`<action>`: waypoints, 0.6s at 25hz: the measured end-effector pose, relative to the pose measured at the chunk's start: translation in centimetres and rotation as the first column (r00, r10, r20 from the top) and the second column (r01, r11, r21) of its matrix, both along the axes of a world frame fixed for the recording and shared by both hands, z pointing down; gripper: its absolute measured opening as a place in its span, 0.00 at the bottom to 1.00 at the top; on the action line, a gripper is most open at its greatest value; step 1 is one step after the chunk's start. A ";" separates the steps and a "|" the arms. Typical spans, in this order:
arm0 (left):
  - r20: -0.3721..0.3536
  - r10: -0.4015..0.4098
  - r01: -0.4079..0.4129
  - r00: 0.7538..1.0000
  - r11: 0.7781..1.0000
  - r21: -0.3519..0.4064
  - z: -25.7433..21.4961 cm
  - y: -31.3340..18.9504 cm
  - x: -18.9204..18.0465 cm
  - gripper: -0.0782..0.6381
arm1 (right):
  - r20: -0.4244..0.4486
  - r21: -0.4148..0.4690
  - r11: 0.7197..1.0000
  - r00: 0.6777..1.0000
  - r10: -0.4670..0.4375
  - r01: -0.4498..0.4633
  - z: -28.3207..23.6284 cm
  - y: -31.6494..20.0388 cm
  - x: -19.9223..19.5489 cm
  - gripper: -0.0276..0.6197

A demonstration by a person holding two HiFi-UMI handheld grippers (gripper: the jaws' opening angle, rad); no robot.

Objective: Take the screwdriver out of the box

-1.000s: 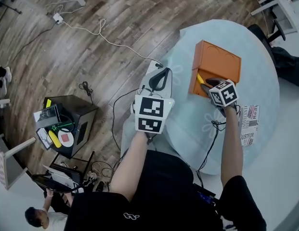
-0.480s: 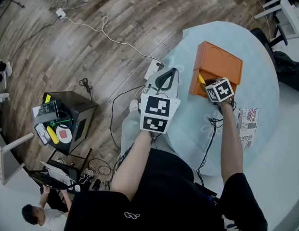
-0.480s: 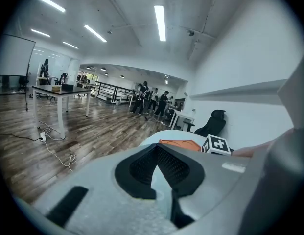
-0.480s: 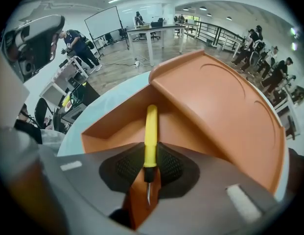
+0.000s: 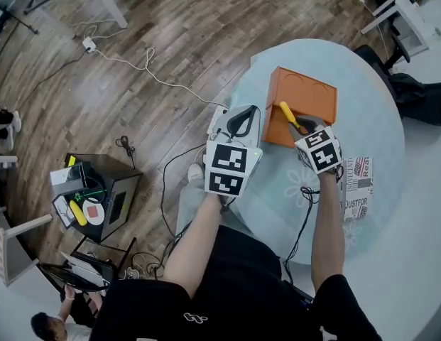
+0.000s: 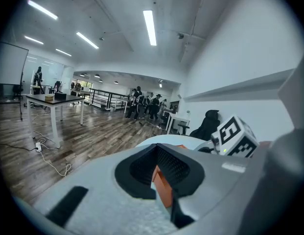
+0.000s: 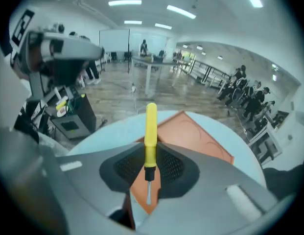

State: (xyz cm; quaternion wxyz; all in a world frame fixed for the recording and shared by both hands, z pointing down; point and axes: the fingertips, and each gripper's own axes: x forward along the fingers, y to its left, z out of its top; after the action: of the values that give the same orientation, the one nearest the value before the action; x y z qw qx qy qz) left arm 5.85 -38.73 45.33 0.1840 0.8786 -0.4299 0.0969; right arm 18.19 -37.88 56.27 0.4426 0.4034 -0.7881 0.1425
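The orange box (image 5: 305,98) lies on the round pale-blue table (image 5: 369,119). My right gripper (image 5: 300,126) hangs over the box's near left corner. Its jaws are closing on the yellow-handled screwdriver (image 5: 287,114), which is between the pads. In the right gripper view the screwdriver (image 7: 151,136) stands upright in the right gripper (image 7: 149,170), its metal tip pointing down above the box (image 7: 191,136). My left gripper (image 5: 248,111) hovers at the table's left edge, left of the box, its tips together on nothing. In the left gripper view, the box's orange shows behind my left gripper (image 6: 159,173).
A printed paper (image 5: 355,187) lies on the table to the right of my right arm. On the wooden floor at the left stand a black cabinet (image 5: 99,190) and a white power strip (image 5: 87,45) with cables. A black chair (image 5: 412,91) stands beyond the table's right side.
My right gripper has closed on the screwdriver and risen with it from the box's open side. My left gripper has moved a little forward and up.
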 end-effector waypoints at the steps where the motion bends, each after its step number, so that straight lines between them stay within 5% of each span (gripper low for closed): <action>1: -0.004 -0.003 0.003 1.000 1.000 0.016 -0.6 0.2 0.5 0.11 | 0.070 0.072 0.997 0.998 0.006 -0.011 -2.5 -0.2 -0.6 0.17; 5: -0.014 -0.016 0.017 1.000 0.997 0.077 -3.2 1.5 1.8 0.11 | 0.339 0.282 0.952 0.941 0.015 -0.116 -12.0 0.1 -1.3 0.18; 8: -0.016 -0.011 0.012 1.000 0.992 0.129 -5.8 2.5 2.7 0.11 | 0.584 0.319 0.913 0.811 0.024 -0.256 -18.7 1.3 -0.7 0.18; 13: -0.026 -0.011 0.017 1.000 0.974 0.225 -10.3 3.3 3.4 0.11 | 0.732 0.413 0.788 0.681 0.011 -0.457 -26.3 3.8 1.4 0.18; 15: -0.023 -0.008 0.013 1.000 0.967 0.256 -11.4 3.7 3.7 0.11 | 0.769 0.401 0.759 0.639 0.026 -0.513 -26.9 4.8 2.3 0.18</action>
State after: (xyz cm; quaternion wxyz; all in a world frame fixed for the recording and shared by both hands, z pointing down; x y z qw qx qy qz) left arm 9.55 -35.01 33.90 0.0743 0.8937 -0.4415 0.0303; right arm 20.46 -33.11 29.38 -0.0811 0.5488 -0.8251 0.1068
